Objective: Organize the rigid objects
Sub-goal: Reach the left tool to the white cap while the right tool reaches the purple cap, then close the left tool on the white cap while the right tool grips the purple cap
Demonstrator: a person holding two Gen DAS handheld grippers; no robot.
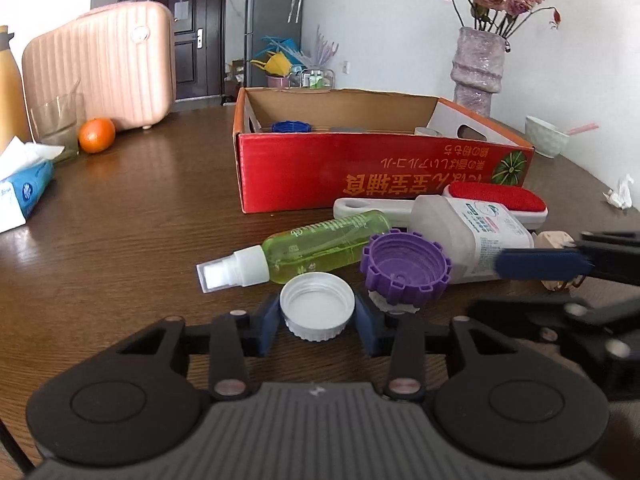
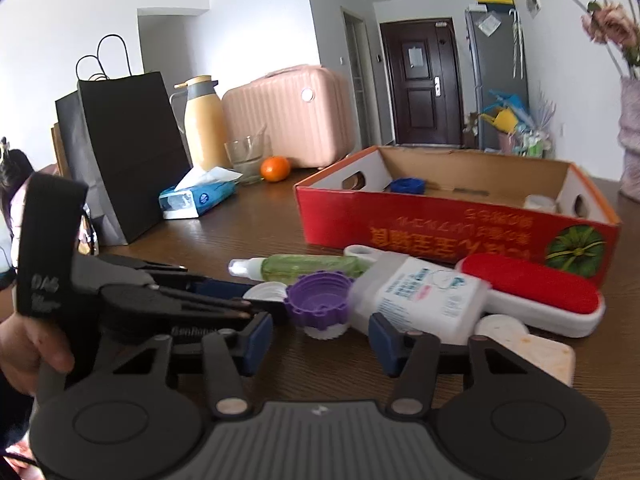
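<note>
The wooden table (image 1: 140, 220) fills the lower half of both views. Right of centre sits the red cardboard box (image 1: 360, 172), its yellow lettering upside down beside a green squash picture; a blue lid (image 1: 291, 126) lies inside. Before it lie a red lint brush (image 1: 496, 196), a white bottle (image 1: 472, 236) with blue label print too small to read, and a green spray bottle (image 1: 320, 246). Lower centre, the left gripper (image 1: 318, 312) clamps a white cap (image 1: 317, 310) on both sides, beside a purple cap (image 1: 404, 270). The right gripper (image 2: 320, 338) is spread wide, holding nothing.
</note>
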